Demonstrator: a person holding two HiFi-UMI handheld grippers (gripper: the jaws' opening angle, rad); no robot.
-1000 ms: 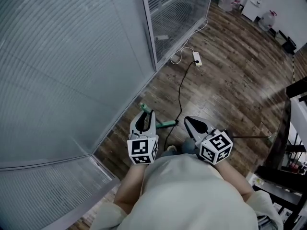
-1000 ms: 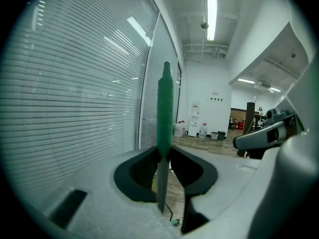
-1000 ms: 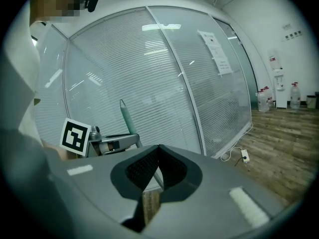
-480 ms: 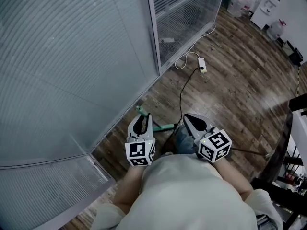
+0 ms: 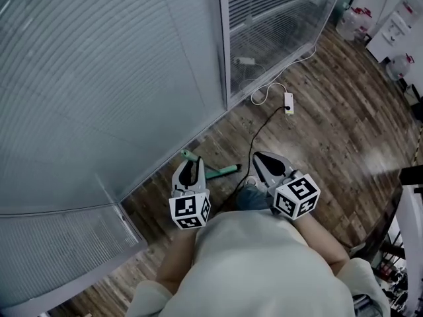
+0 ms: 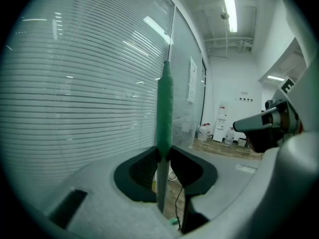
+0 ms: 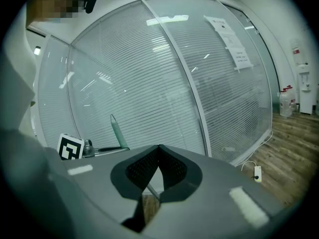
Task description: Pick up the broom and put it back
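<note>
Right next to the glass wall [image 5: 99,78] w/ the blinds, a person stands on the wood floor [image 5: 330,150] holding the broom [image 5: 221,171] off the ground in front of their body, roughly level.

Broom look: mint-green grip, slightly tapered w/ a rounded tip, then a thin grey metal shaft. The green end points toward the glass wall. The shaft runs away from it, across to the other gripper. Can't see the brush end, the person's body and arms cover it.

Left gripper [image 5: 192,165] is the one nearer the glass wall. In the left gripper view its jaws are clamped on the broom [image 6: 164,108] right where green grip meets grey shaft, and the handle stands straight up betw the pads [image 6: 149,166].

Right gripper [image 5: 261,160] sits just beside it, on the side away from the glass. In the right gripper view its tips are pressed together, and the thin grey shaft [image 7: 151,189] crosses the gap behind them, so it's closed around the shaft. The green tip [image 7: 115,128] pokes up against the blinds in that view too.

Further along the glass wall's base, a white power strip [image 5: 289,102] lies on the floor, w/ a black cable [image 5: 254,134] trailing back toward the person.
</note>
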